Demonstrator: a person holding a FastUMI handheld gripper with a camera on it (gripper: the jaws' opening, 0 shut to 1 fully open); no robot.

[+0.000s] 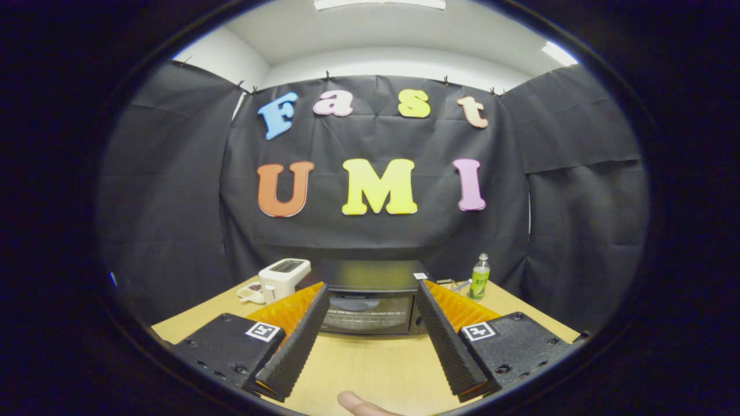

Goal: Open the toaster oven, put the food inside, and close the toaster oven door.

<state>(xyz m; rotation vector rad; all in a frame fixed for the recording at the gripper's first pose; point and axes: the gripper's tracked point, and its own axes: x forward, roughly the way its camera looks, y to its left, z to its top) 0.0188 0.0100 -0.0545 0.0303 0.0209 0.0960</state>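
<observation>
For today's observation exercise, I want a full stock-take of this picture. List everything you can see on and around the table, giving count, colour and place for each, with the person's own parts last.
Toaster oven: one, black with a glass door, door shut, at the far side of the table, beyond the gap between the fingers.
Toaster: one, white, just left of the toaster oven.
Small dish: one, pale, beside the toaster on its left; contents too small to tell.
Bottle: one, green with a pale cap, upright, right of the toaster oven.
Table: one, light wood, under all of these.
Gripper: one, fingers wide apart, holding nothing, short of the toaster oven.
Fingertip: one, at the near table edge, below the fingers.
</observation>
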